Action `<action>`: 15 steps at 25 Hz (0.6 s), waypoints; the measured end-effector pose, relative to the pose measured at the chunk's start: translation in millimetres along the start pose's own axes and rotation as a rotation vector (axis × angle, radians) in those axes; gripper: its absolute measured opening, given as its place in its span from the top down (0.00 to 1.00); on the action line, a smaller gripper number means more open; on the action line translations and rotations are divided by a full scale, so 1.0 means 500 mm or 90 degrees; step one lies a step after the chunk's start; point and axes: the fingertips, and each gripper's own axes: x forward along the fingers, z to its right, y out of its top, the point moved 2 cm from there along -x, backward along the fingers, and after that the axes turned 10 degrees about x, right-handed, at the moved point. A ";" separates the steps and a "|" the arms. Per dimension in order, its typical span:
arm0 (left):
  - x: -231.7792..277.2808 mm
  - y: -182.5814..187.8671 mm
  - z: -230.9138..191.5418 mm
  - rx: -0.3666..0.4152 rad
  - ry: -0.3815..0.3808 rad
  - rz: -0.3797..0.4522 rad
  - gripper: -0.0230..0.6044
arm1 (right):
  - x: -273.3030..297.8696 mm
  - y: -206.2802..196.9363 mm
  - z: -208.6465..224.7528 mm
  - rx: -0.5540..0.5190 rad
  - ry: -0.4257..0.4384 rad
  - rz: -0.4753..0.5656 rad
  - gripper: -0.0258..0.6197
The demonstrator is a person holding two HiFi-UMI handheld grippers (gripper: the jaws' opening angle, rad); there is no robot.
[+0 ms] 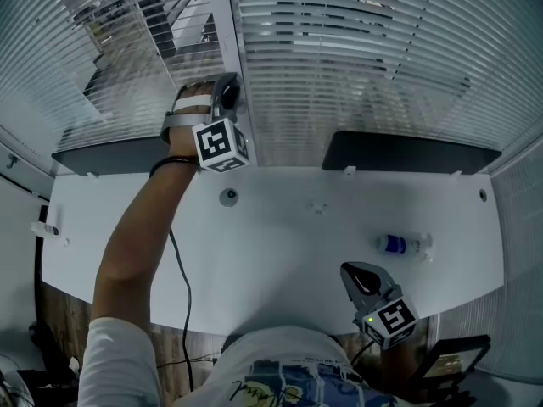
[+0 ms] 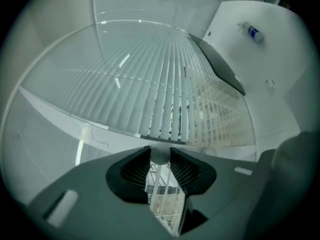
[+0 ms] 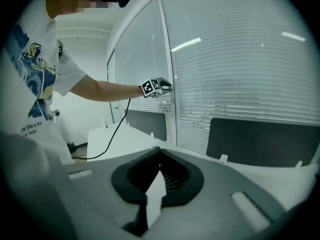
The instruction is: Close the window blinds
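Desk and window, seen from above. The window blinds (image 1: 365,49) hang at the far side, behind the white desk (image 1: 280,261), in two panels split by a pale upright frame post (image 1: 231,32). The slats of the left panel (image 1: 127,58) are partly open and show the outside.

My left gripper (image 1: 229,91) reaches over the desk to the post, and its jaws are clenched on a pale rounded rod (image 2: 160,155) that hangs in front of the slats. My right gripper (image 3: 159,150) sits at the near right edge of the desk, well apart from the blinds, with its jaws closed together on nothing.

Two dark divider panels, left (image 1: 110,155) and right (image 1: 407,153), stand along the desk's far edge between me and the lower slats; my left arm passes over the left one. A black cable (image 1: 182,287) trails from that arm across the near desk.

A small clear bottle (image 1: 401,244) with a blue band lies on its side at the right; I cannot tell what is in it.
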 end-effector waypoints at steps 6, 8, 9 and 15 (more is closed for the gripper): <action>-0.004 -0.008 -0.010 -0.210 0.014 -0.004 0.76 | 0.001 0.012 0.000 -0.003 -0.001 0.006 0.96; -0.005 -0.010 -0.012 -0.278 0.018 -0.003 0.76 | 0.001 0.014 0.001 -0.005 -0.003 0.005 0.96; -0.005 -0.011 -0.013 -0.312 0.020 -0.002 0.76 | 0.001 0.013 0.001 -0.005 -0.002 0.004 0.96; -0.007 -0.023 -0.013 -0.479 0.024 0.003 0.76 | 0.008 0.009 -0.003 -0.002 0.001 0.003 0.96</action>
